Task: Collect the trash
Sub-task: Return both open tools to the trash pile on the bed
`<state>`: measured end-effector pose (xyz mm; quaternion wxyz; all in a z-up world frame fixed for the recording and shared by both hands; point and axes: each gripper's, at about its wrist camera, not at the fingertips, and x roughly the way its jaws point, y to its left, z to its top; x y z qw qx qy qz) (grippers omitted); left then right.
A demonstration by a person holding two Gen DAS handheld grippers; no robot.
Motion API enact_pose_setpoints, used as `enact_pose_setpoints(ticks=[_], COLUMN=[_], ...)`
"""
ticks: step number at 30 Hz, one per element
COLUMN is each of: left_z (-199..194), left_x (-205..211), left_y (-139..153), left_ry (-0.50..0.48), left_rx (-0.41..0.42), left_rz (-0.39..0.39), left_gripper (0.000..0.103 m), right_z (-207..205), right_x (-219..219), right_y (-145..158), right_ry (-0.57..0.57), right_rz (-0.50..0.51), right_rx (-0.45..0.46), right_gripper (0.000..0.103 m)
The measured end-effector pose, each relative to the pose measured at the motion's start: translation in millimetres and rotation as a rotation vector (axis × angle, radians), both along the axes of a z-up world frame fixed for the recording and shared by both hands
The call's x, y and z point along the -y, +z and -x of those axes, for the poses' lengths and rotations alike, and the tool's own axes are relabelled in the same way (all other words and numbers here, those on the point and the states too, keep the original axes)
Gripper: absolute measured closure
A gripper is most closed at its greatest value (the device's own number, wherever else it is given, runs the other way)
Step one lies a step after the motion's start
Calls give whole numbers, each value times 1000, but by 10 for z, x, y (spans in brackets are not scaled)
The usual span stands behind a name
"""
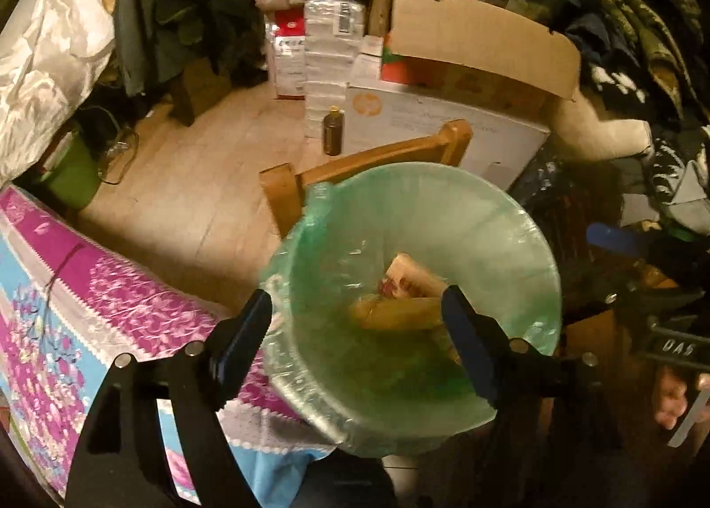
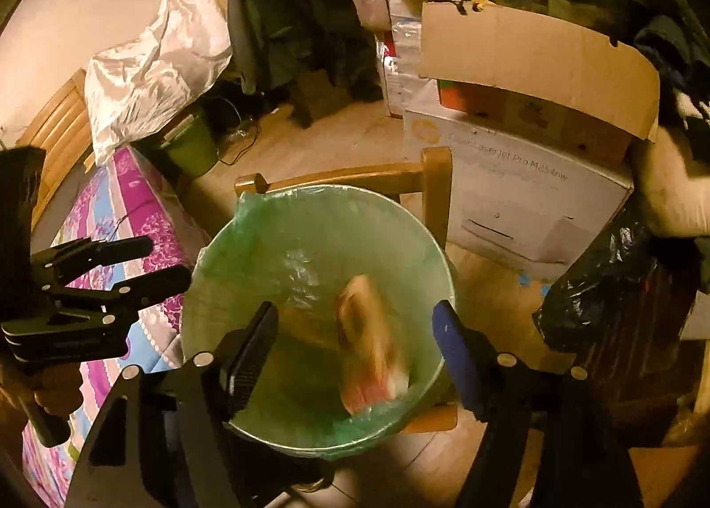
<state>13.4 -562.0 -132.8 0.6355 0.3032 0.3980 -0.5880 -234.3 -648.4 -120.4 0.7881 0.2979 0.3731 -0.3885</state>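
Trash [image 2: 372,344], a blurred pinkish wrapper-like piece, sits inside the green-lined bin [image 2: 310,206], apparently mid-drop; a yellowish item [image 1: 399,313] lies at the bottom too. Right gripper [image 2: 355,326] hangs over the bin mouth, jaws spread, holding nothing. Left gripper [image 1: 355,313] also released, empty, above the bin; from the right wrist view it is beside the floral table [image 2: 111,206]. Progress: at least two pieces binned. What remains on the table can't be told; the visible part shows no obvious trash.

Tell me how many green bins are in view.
2: the bag-lined trash bin under both open grippers, and a smaller green bin on the floor beyond the table. Clutter may hide others.
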Motion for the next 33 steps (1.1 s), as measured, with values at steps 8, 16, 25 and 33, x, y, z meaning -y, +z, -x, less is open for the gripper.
enact_pose_setpoints(ticks=[8,16,25,33], left_z=[-240,-800,-1323,-1528], left_x=[-412,-1460,-3058,-4944], left_y=[88,155,150,112], left_ry=[122,431,802,1122], left_rx=[45,207,290,310], left_rz=[47,137,159,147], left_gripper=[27,27,27,27], right_z=[-212,-667,-1582,-2547], right_x=[-247,-967,-2147,-3396], right_y=[190,463,596,505], right_ry=[57,155,413,776], right_rz=[94,275,383,374], right_rx=[20,130,219,216], right_gripper=[31,31,31,32])
